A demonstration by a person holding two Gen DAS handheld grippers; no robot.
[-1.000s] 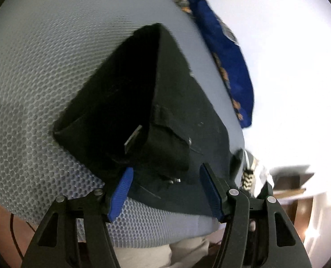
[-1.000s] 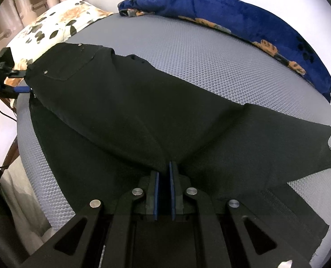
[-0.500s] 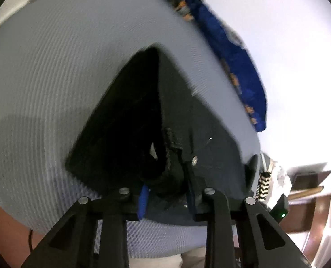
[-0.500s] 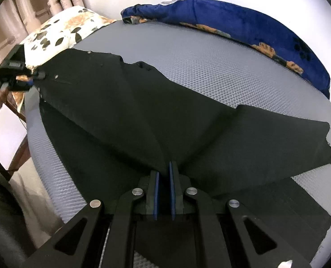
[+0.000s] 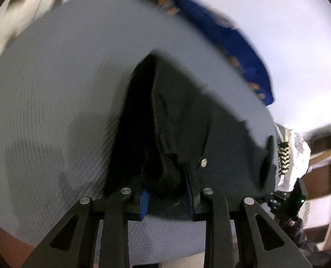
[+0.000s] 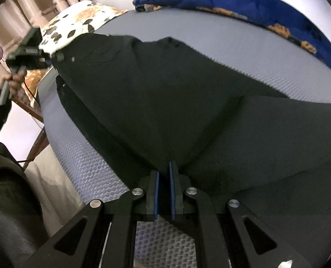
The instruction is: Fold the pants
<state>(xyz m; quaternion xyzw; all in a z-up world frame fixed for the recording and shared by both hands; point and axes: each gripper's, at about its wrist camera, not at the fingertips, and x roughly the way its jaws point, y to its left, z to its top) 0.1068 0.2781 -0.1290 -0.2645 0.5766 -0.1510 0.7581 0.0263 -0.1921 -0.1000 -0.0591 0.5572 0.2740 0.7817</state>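
Black pants [image 6: 176, 102] lie spread over a grey mesh mattress [image 6: 210, 35]. My right gripper [image 6: 163, 174] is shut on a pinch of the pants fabric at mid-length and lifts it off the bed. My left gripper [image 5: 165, 178] is shut on the bunched waistband of the pants [image 5: 181, 120], near a metal button [image 5: 203, 162]. The left gripper also shows in the right wrist view [image 6: 31, 51], holding the waist end up at the far left. One leg end [image 6: 288, 129] lies folded over to the right.
A blue patterned blanket [image 6: 243, 9] lies along the far edge of the mattress by a white wall. A floral pillow [image 6: 76, 24] sits at the far left. The person's dark sleeve [image 6: 9, 201] is at the lower left. Wooden furniture [image 5: 322, 156] stands to the right.
My left gripper closed on the waistband and lifted it off the mattress. My right gripper stayed shut on the fabric and rose with it, pulling the pants taut between the two.
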